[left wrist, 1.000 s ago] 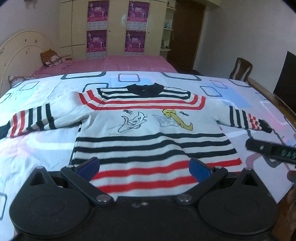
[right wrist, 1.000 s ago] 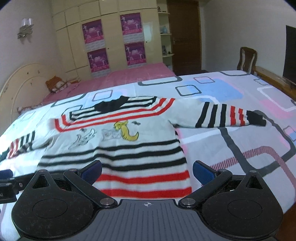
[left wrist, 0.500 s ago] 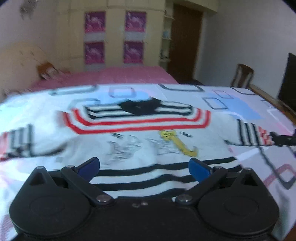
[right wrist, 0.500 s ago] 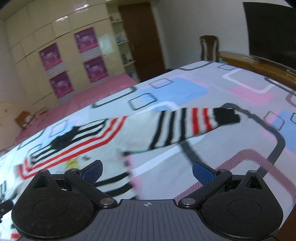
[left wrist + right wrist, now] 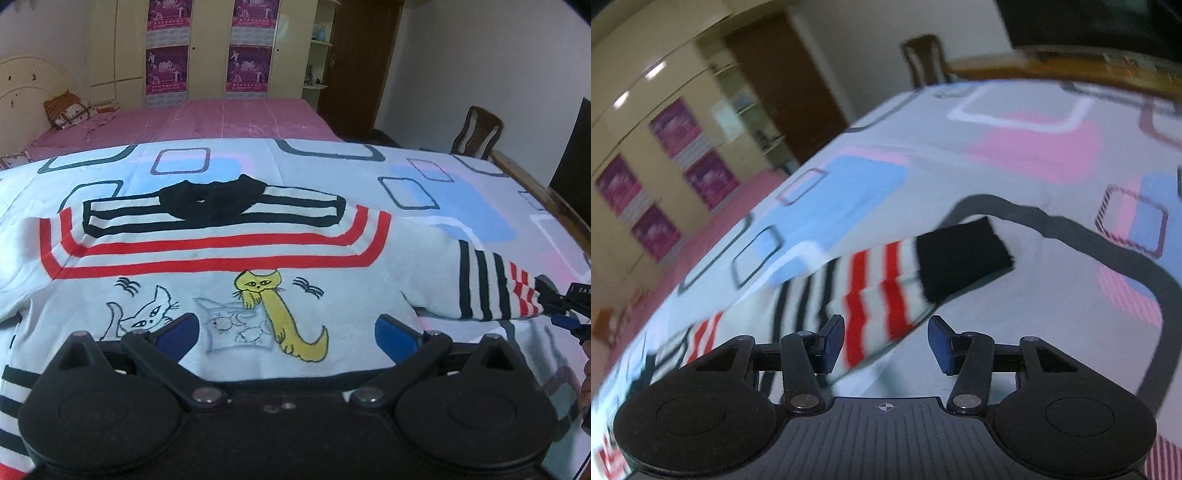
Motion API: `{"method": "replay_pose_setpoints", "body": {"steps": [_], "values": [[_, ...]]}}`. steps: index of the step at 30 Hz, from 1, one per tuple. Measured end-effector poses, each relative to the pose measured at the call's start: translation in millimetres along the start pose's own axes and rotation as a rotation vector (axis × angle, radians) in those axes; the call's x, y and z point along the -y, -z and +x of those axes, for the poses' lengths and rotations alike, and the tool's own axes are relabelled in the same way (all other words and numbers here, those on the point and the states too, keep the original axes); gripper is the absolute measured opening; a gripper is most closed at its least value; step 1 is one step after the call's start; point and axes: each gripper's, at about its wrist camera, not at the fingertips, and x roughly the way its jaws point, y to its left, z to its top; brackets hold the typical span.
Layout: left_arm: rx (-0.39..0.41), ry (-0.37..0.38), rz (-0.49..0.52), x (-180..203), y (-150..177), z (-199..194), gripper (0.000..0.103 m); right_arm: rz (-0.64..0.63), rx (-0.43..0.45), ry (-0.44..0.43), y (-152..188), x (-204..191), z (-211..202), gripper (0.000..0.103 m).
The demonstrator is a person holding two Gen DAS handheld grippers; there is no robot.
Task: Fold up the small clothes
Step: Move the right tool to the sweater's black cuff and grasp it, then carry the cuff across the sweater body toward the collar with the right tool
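Note:
A small white sweater (image 5: 221, 273) with black and red stripes and cat drawings lies flat, front up, on the bed. My left gripper (image 5: 286, 332) is open and hovers over its chest, by the yellow cat. The right sleeve (image 5: 879, 280) stretches out to the side and ends in a black cuff (image 5: 964, 258). My right gripper (image 5: 886, 341) is tilted over that sleeve and its jaws are closing. The striped end of the sleeve lies between the blue pads (image 5: 833, 343), which do not press on it. In the left wrist view the right gripper (image 5: 565, 310) sits at the sleeve's cuff.
The bed cover (image 5: 424, 192) is white with blue, pink and grey squares. A pink bed (image 5: 221, 118) and a wardrobe with posters (image 5: 207, 48) stand behind. A wooden bed rail (image 5: 535, 188), a chair (image 5: 480, 133) and a dark screen (image 5: 576, 155) are on the right.
The left gripper moved forward from the hem to the chest. The right gripper swung right to the sleeve end, rolled and came down, and its jaws narrowed from wide open.

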Motion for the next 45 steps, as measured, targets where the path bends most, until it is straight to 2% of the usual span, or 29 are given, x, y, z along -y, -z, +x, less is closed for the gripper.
{"method": "replay_pose_setpoints", "body": {"steps": [7,13,14,15,16,18,20,24,26,28,31,36,39,42,44,45], "values": [[-0.042,-0.060,-0.066,-3,-2,11,0.102,0.115,-0.059,-0.007,-5,25,22,0.037],[-0.034,-0.091,-0.077,-13,-9,9,0.102,0.169,-0.030,-0.012,-11,36,19,0.036],[-0.033,-0.093,-0.084,-18,-11,10,0.102,0.163,-0.026,-0.001,-13,36,20,0.028],[-0.040,-0.096,-0.089,-23,-12,12,0.103,0.143,-0.027,0.026,-14,34,21,0.014],[-0.065,-0.100,-0.087,-28,-13,17,0.103,0.122,-0.029,0.049,-16,32,23,0.011],[-0.113,-0.119,-0.081,-41,-13,24,0.101,0.085,-0.030,0.070,-20,26,24,0.008],[-0.105,-0.124,-0.089,-57,-12,21,0.101,-0.011,-0.013,0.090,-21,9,21,0.007],[-0.088,-0.150,-0.122,-91,-9,17,0.101,-0.232,0.037,-0.024,-13,-53,1,0.007],[-0.074,-0.123,-0.151,-110,-9,15,0.100,-0.329,0.032,-0.109,2,-92,-9,0.007],[-0.064,-0.131,-0.159,-125,-10,14,0.100,-0.413,0.014,-0.202,22,-131,-16,0.007],[-0.046,-0.162,-0.191,-151,-10,12,0.100,-0.551,-0.028,-0.306,69,-191,-24,0.007],[-0.026,-0.157,-0.269,-191,-7,5,0.099,-0.717,-0.132,-0.439,158,-266,-27,0.007],[-0.023,-0.142,-0.298,-210,-2,1,0.099,-0.813,-0.187,-0.484,210,-296,-33,0.007],[-0.027,-0.122,-0.307,-220,3,1,0.099,-0.902,-0.243,-0.507,254,-309,-37,0.007],[-0.030,-0.095,-0.307,-223,4,2,0.099,-0.934,-0.267,-0.485,271,-308,-31,0.007],[-0.030,-0.084,-0.307,-223,4,3,0.099,-0.939,-0.242,-0.484,271,-308,-25,0.009]]}}
